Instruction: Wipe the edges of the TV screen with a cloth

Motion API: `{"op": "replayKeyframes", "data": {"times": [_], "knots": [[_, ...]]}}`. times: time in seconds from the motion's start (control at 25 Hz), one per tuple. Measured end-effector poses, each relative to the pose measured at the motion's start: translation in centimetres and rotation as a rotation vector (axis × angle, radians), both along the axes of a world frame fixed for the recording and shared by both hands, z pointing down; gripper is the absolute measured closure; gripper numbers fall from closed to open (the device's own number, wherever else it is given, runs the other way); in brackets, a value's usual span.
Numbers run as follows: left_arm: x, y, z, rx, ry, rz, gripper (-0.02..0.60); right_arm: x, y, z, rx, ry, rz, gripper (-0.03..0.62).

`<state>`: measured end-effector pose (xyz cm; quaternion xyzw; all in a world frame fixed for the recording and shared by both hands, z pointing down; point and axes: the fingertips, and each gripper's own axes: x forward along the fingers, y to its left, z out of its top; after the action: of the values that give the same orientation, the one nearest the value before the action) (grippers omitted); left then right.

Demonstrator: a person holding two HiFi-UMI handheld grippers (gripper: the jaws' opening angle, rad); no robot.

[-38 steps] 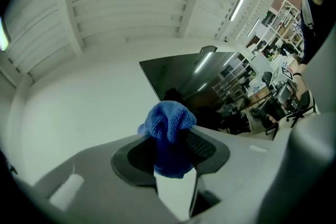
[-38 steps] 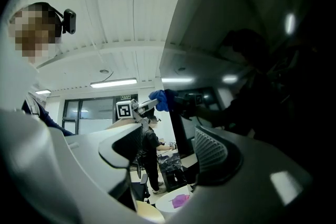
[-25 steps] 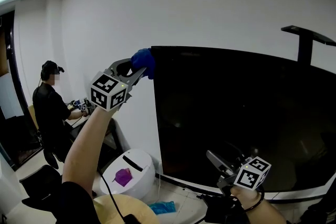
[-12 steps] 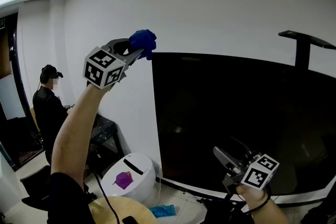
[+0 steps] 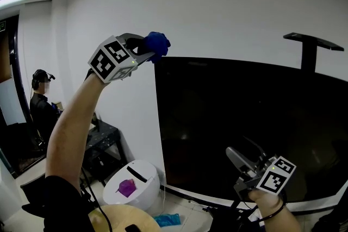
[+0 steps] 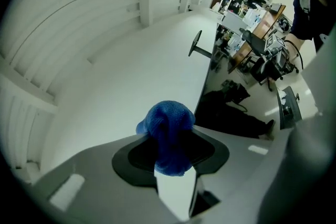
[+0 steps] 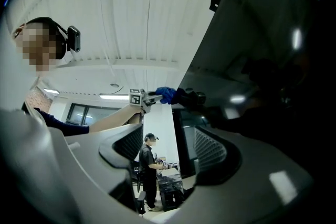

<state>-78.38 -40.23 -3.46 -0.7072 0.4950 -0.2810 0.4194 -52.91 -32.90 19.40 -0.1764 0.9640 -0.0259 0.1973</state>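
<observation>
Lower right of head view: right gripper (image 5: 239, 163) low before TV screen (image 5: 244, 127), jaws apart, empty. Upper left: left gripper (image 5: 142, 51) clenched on blue cloth (image 5: 157, 44), wad poking past tips toward frame right, just above screen's top-left corner. Cloth likely soft, light; mid-bunch pinch suits. Screen's long axis horizontal; glass likely fragile.

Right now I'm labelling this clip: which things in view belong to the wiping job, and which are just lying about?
Job:
- blue cloth, clamped in the left gripper
- TV screen

Lying about:
- white container with a purple scrap on it
- light blue rag beside it
- black stand behind the TV
- right gripper, open and idle
</observation>
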Motion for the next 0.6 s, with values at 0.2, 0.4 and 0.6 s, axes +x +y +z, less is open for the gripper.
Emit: {"op": "replayKeyframes", "data": {"times": [0.2, 0.4, 0.6], "knots": [[0.9, -0.4, 0.3, -0.041, 0.010, -0.007, 0.449, 1.1, 1.7, -1.3, 0.035, -0.020, -0.001, 0.283], [1.3, 0.5, 0.9, -0.103, -0.114, -0.031, 0.456, 1.9, 3.3, -2.7, 0.071, -0.031, 0.009, 0.286], [2.7, -0.1, 1.3, -0.149, -0.323, -0.116, 0.459, 2.5, 3.4, -3.6, 0.087, -0.037, 0.008, 0.287]]}}
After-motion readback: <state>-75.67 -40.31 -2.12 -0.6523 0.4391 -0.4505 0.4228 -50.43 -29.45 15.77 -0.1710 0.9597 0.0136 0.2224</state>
